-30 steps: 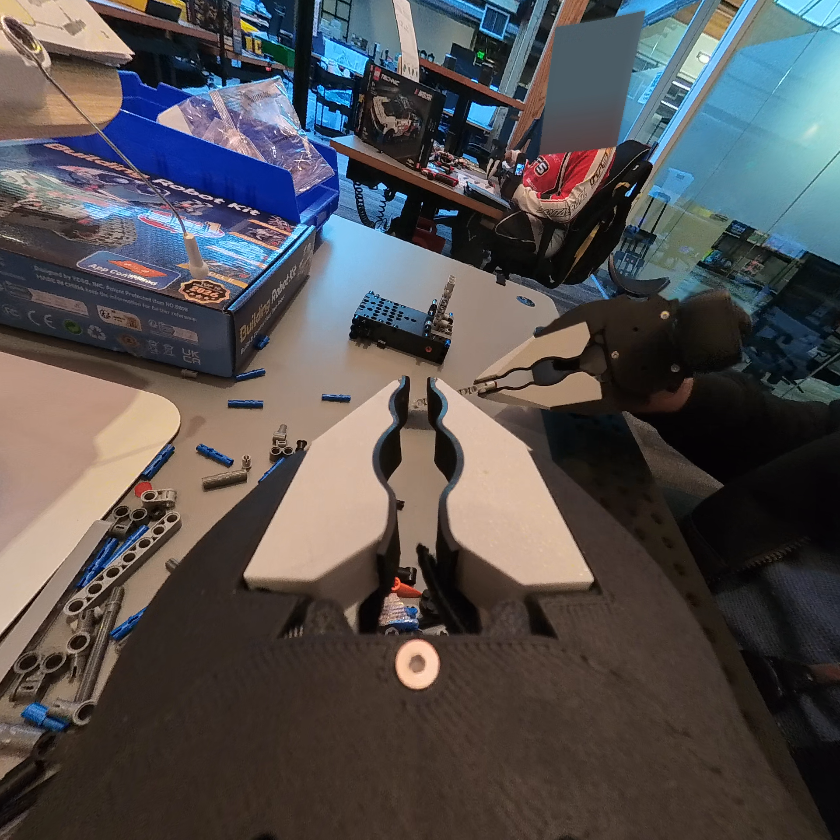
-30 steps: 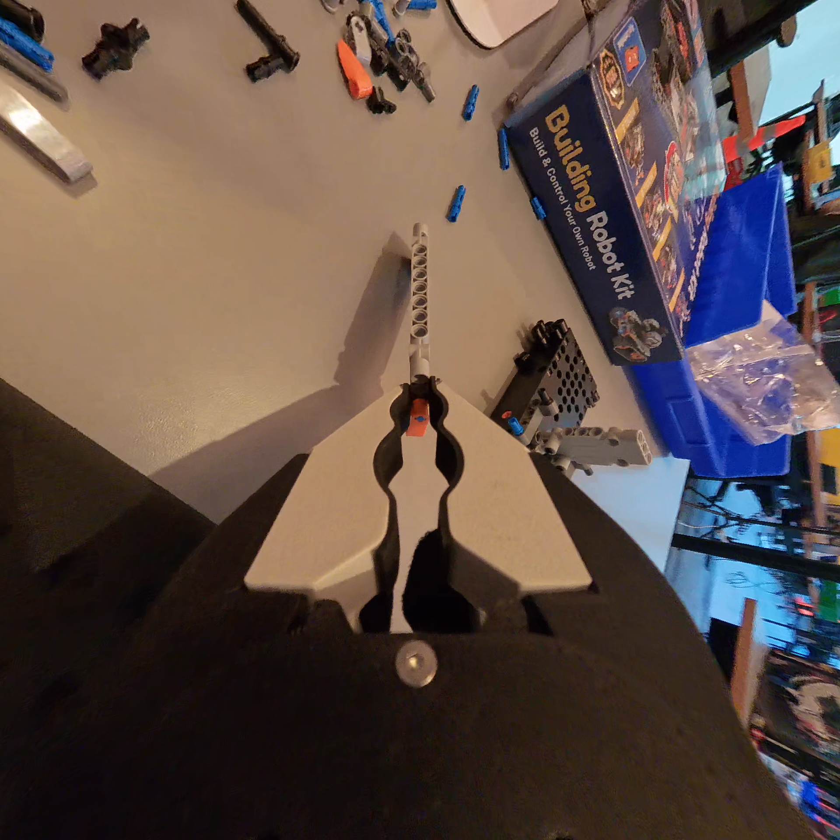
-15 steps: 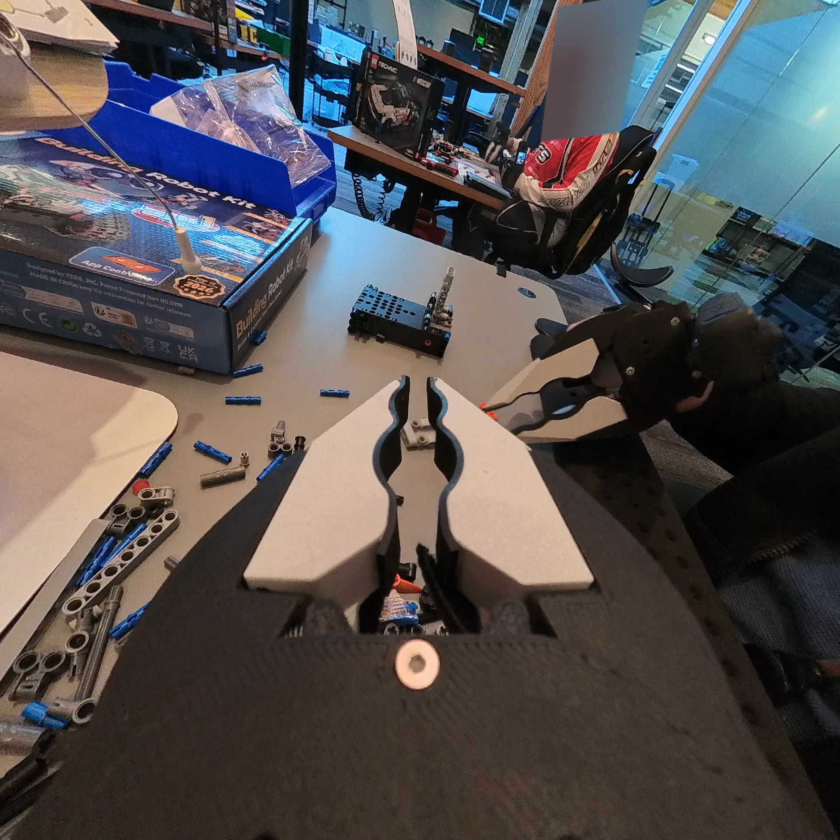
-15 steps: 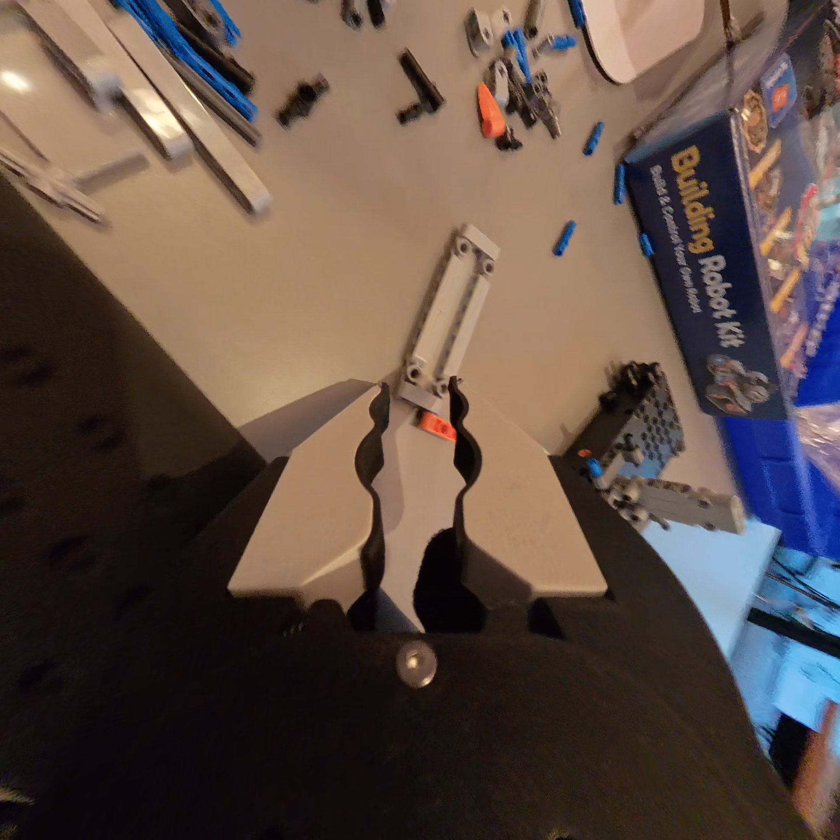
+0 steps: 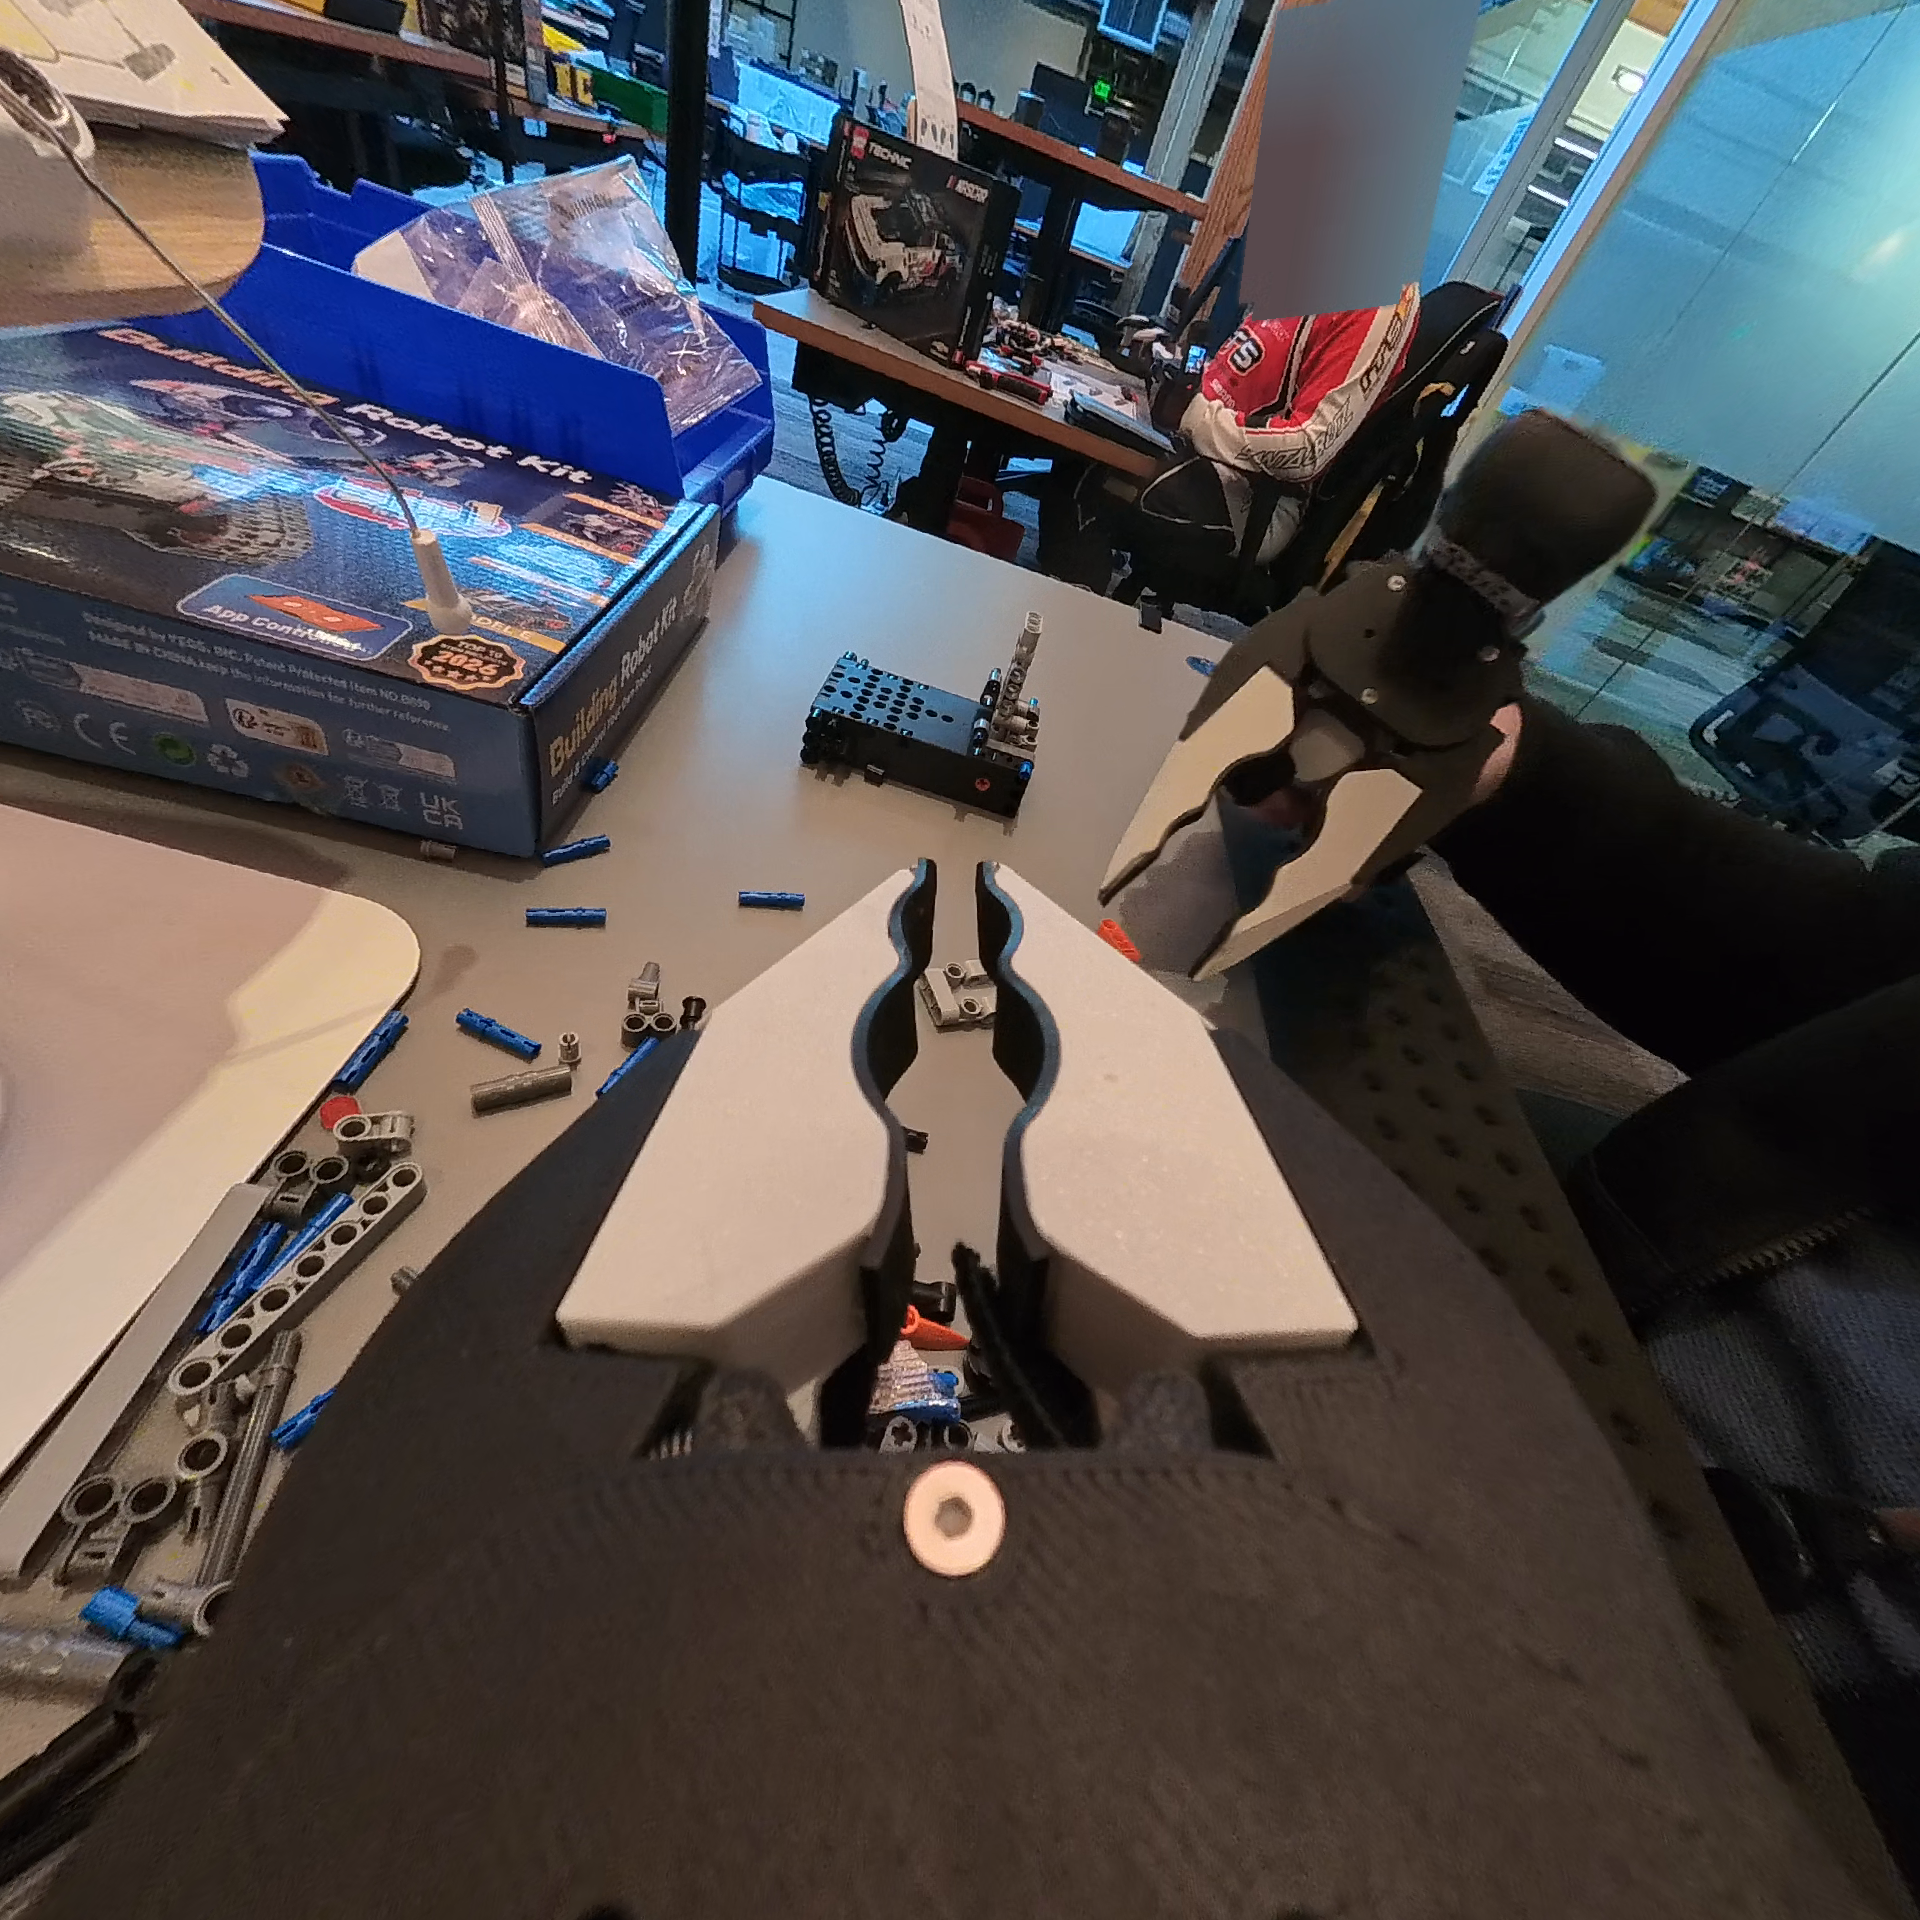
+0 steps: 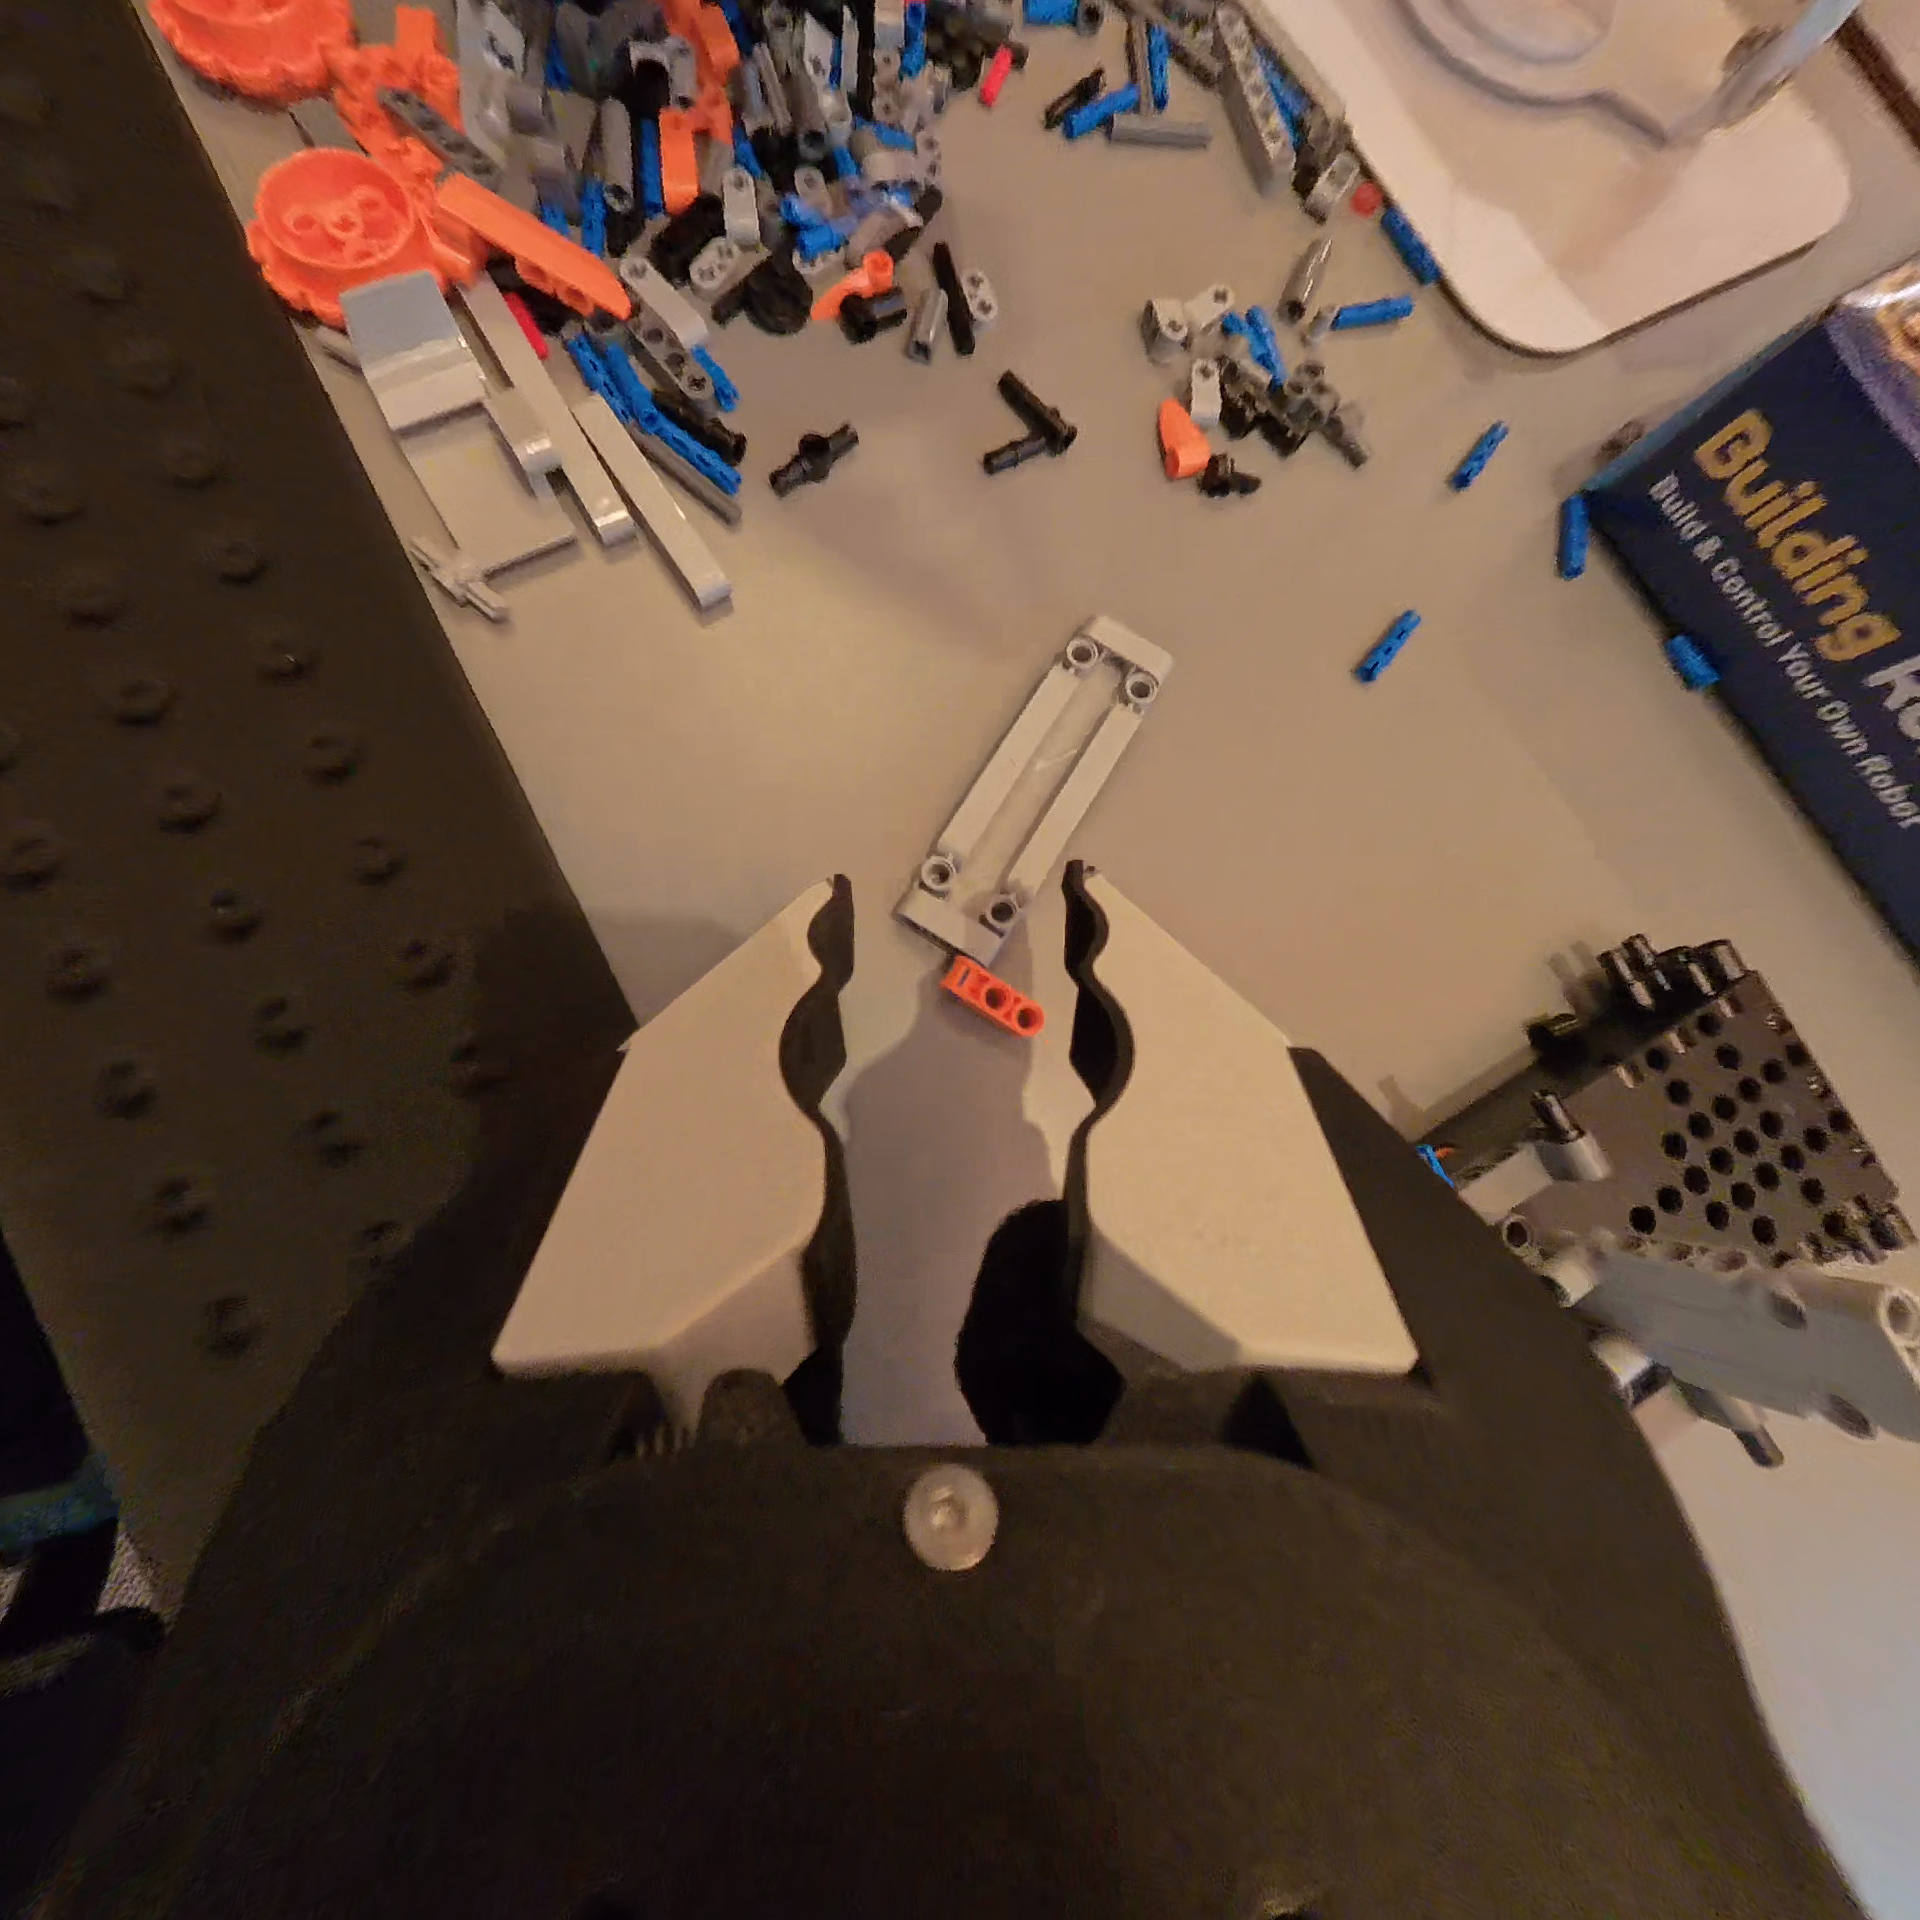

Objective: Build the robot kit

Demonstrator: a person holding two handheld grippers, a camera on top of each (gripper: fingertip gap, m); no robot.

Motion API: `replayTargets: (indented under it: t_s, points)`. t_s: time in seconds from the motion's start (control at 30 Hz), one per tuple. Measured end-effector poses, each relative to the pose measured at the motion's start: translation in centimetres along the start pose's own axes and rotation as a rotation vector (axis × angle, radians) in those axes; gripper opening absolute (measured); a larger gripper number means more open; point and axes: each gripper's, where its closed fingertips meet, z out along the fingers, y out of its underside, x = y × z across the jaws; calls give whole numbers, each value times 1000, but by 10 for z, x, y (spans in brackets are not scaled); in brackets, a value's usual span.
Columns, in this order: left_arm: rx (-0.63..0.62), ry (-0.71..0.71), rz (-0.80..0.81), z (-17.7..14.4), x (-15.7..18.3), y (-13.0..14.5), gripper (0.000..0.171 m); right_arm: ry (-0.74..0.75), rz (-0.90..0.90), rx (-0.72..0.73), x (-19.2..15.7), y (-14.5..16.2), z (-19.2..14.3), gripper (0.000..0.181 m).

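A long grey panel piece lies flat on the table, with a small orange beam loose at its near end. My right gripper is open and empty just above them, and the orange beam lies between its fingers. In the left wrist view the right gripper hovers tilted down over the orange beam. My left gripper has its jaws almost together with only a narrow slit and holds nothing. The end of the grey panel piece shows through that slit.
A black perforated block assembly stands beyond the grippers. A blue kit box and blue bin are at the left. A pile of loose parts, a white board and a black studded mat lie around. A person sits behind. Spacing between my two grippers at the tips: around 15 centimetres.
My right gripper was shut on the grey piece with the orange beam, holding it up. It has laid them on the table, opened and drawn back. My left gripper has barely moved.
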Motion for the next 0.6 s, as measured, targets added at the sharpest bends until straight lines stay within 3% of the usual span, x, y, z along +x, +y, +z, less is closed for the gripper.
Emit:
replayTargets:
  t_s: [0.1,0.27,0.43,0.5,0.6]
  points:
    - [1,-1,0,0,-1,0,6,-50,13,-45,-2,11,7,36]
    - [-6,0,-8,0,-3,3,6,-45,48,-61,-5,13,11,13]
    - [-11,4,-11,1,-3,4,6,-86,67,-11,-18,2,7,15]
    - [-14,5,-10,1,-3,5,6,-44,63,-46,-13,5,7,18]
    - [-18,7,-6,2,-1,5,6,-104,67,-66,-27,4,11,18]
